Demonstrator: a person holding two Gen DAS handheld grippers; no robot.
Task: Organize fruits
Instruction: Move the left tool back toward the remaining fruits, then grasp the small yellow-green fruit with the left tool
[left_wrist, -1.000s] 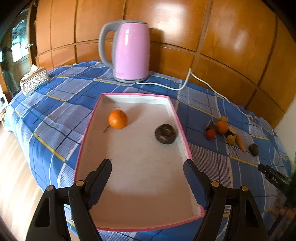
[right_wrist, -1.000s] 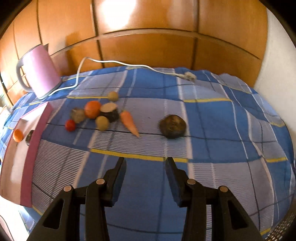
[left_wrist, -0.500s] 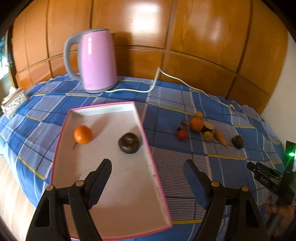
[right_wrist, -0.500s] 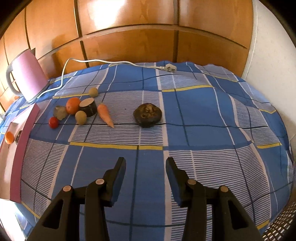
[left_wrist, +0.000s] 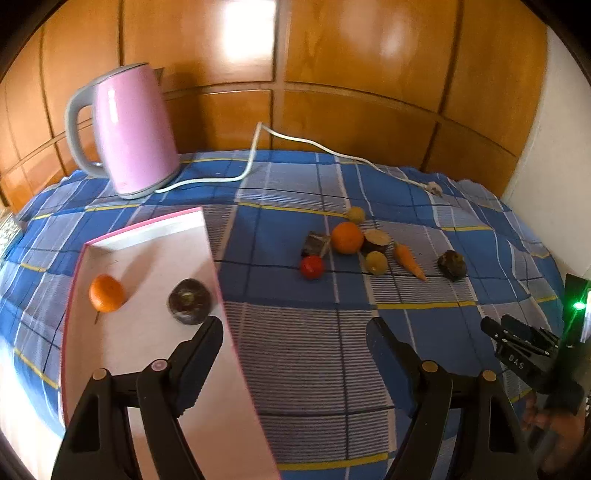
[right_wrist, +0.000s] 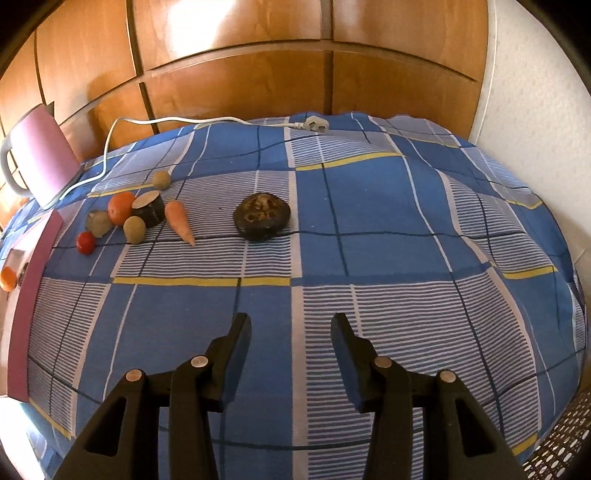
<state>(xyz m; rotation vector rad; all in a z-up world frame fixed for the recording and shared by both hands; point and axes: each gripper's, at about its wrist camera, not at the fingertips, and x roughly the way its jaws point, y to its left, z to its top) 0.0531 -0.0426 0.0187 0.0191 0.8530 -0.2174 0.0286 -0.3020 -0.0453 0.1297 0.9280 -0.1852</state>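
A pink-rimmed white tray (left_wrist: 147, 350) lies on the left of the checked cloth and holds an orange (left_wrist: 106, 293) and a dark round fruit (left_wrist: 189, 301). To its right lies a cluster: an orange (left_wrist: 346, 238), a red tomato (left_wrist: 312, 266), a carrot (left_wrist: 408, 261), a yellow-green fruit (left_wrist: 376, 262) and a dark round fruit (left_wrist: 451, 264). My left gripper (left_wrist: 295, 332) is open and empty, over the tray's right edge. My right gripper (right_wrist: 291, 328) is open and empty, short of the dark round fruit (right_wrist: 261, 216), with the carrot (right_wrist: 179, 221) to its left.
A pink kettle (left_wrist: 131, 129) stands at the back left, its white cord (left_wrist: 295, 142) trailing to a plug (right_wrist: 312, 124). Wooden panels close the back. A white wall (right_wrist: 535, 92) is on the right. The bed edge drops off at the right.
The left gripper has swung right, from over the tray's middle to its right edge. The right gripper has turned right too, so the fruits have shifted left in its view.
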